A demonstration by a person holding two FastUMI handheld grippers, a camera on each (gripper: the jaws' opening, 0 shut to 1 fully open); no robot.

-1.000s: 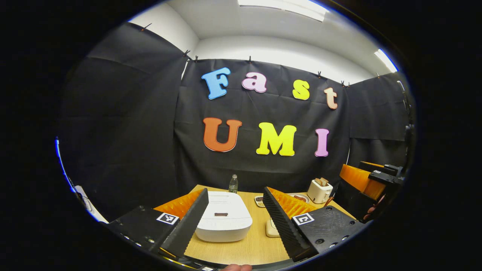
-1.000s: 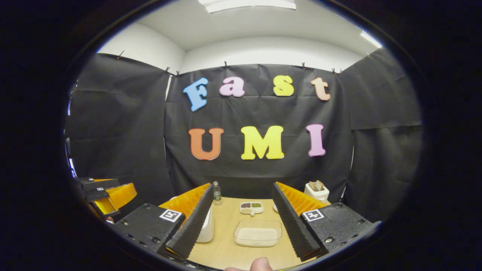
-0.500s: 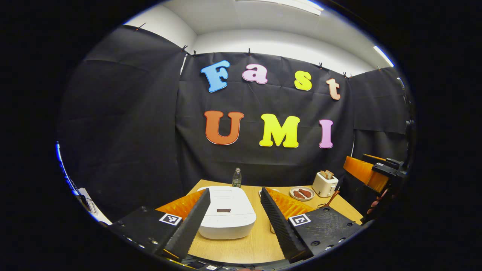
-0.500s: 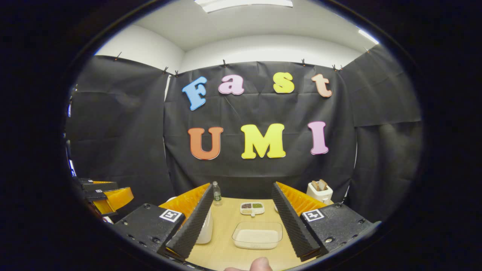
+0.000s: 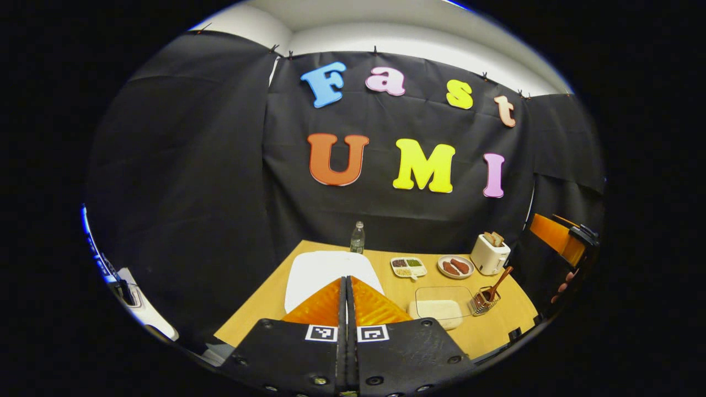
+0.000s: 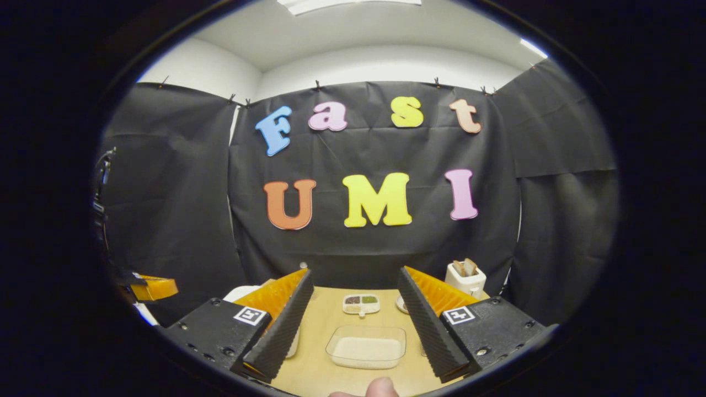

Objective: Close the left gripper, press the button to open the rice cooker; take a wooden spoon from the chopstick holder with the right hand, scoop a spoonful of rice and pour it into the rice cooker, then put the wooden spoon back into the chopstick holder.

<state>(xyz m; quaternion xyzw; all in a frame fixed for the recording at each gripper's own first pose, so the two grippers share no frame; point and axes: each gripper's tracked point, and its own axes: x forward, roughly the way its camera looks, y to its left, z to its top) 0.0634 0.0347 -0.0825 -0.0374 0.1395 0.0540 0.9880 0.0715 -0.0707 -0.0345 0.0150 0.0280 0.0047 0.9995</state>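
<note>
On the left of the pale wooden table (image 5: 259, 309), the white, rounded plastic rice cooker (image 5: 322, 270) sat with its lid down, partly behind the left gripper (image 5: 346, 281), whose fingers were pressed together on nothing, above the lid. The cooker looked rigid and heavy enough to stay put under a firm downward press on its button, which the gripper hid. Further right lay the clear rectangular container of white rice (image 6: 366, 347), then the slim brown wooden spoon (image 5: 499, 275) standing tilted in the small wire chopstick holder (image 5: 483, 302). It looked light, stiff and smooth, best pinched on its upper handle. The right gripper (image 6: 356, 298) was spread wide and empty.
</note>
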